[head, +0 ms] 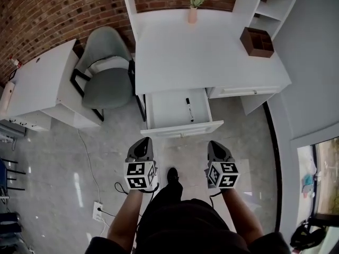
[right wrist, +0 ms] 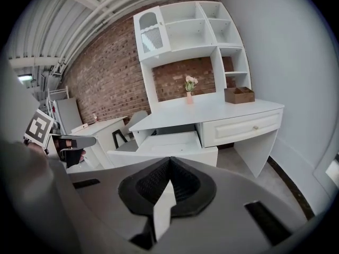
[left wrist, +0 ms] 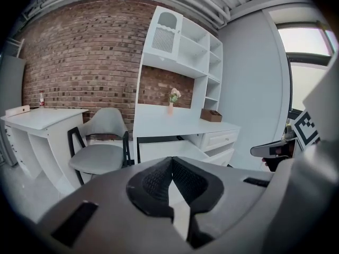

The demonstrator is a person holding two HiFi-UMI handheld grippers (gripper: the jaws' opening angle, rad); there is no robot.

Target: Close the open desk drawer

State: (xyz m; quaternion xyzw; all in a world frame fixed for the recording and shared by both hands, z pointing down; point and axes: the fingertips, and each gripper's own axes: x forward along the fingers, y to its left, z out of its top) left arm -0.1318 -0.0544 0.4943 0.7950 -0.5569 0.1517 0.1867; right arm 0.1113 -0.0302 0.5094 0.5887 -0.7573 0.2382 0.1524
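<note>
Drawer (head: 177,112) sitting ahead of the left gripper (head: 142,143) and the right gripper (head: 216,146)

The drawer is jutting out of the desk (head: 212,62) toward the gap between the two grippers, apart from both. A pen (head: 189,110) is lying in it, nearer the right gripper's side. Farther ahead on the desk, a vase (head: 193,14) is standing at the back, and a box (head: 257,41) is sitting beyond the right gripper. A chair (head: 106,75) is standing ahead-left of the left gripper, with a second desk (head: 39,81) farther left.

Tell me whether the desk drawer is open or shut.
Open: the drawer sticks out from the desk, its inside exposed, a marker lying in it.
</note>
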